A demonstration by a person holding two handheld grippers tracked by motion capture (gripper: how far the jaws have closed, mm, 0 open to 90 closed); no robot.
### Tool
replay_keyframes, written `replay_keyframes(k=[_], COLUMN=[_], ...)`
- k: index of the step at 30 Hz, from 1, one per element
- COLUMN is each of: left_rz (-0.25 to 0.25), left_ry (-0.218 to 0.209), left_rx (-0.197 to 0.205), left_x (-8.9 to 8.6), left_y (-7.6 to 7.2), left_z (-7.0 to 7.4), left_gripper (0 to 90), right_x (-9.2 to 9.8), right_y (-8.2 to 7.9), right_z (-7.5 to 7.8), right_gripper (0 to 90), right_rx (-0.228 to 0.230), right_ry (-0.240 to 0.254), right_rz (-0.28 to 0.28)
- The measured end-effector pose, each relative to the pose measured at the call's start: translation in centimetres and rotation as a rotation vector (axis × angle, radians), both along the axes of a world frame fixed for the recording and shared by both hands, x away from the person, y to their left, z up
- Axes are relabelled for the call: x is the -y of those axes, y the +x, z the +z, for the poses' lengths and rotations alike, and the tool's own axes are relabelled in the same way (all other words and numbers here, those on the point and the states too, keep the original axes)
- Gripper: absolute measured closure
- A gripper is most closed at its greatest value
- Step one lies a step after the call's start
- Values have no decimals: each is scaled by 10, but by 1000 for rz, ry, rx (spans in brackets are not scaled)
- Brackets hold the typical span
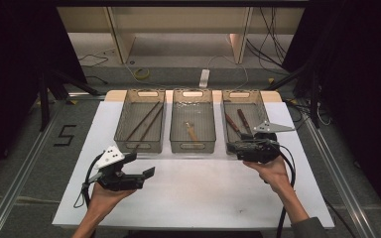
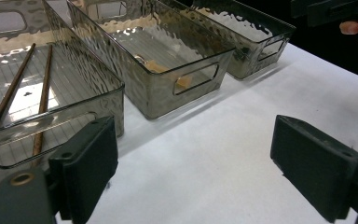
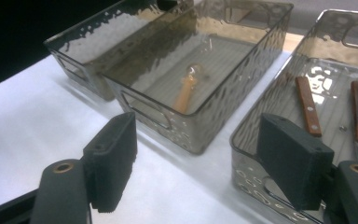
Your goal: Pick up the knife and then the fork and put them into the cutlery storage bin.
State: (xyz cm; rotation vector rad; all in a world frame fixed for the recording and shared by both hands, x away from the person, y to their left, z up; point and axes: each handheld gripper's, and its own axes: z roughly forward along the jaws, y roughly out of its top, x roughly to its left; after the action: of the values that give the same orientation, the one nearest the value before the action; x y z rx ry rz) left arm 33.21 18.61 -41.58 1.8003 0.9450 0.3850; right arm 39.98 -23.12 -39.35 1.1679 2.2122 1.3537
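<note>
Right gripper (image 3: 193, 158) black padded jaws apart, nothing between them, over white table surface (image 3: 32, 121); smoky clear plastic bin (image 3: 186, 133) ahead holds 1 pale wooden-handled spoon (image 3: 186, 91); adjoining clear bin (image 3: 254, 154) holds 2 brown-handled riveted knives (image 3: 307, 112).

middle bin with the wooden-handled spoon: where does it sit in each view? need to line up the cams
High view: middle bin, centre of the row of three, spoon lying inside.
Left gripper view: upper centre, second bin from the left, spoon seen through the wall.
Right gripper view: upper centre, orange handle on its floor.
Shared landmark: the oval handle slot in the bin's near end wall.
</note>
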Motion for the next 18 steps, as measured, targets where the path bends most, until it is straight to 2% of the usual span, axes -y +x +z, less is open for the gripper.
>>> replay_keyframes(k=[4, 10, 13, 18], left_rz=[-8, -11, -16, -17], left_ry=[9, 0, 6, -13], left_rx=[0, 0, -1, -2], left_x=[1, 2, 2, 0], left_y=[-1, -2, -3, -3], left_z=[0, 0, 0, 0], left_gripper=[142, 142, 142, 142], right_x=[-2, -4, -4, -3], right_y=[-6, -17, -24, -35], right_z=[0, -2, -4, -8], right_gripper=[281, 267, 261, 242], right_rx=[13, 31, 28, 39], right_ry=[15, 28, 33, 37], right_rz=[10, 26, 36, 57])
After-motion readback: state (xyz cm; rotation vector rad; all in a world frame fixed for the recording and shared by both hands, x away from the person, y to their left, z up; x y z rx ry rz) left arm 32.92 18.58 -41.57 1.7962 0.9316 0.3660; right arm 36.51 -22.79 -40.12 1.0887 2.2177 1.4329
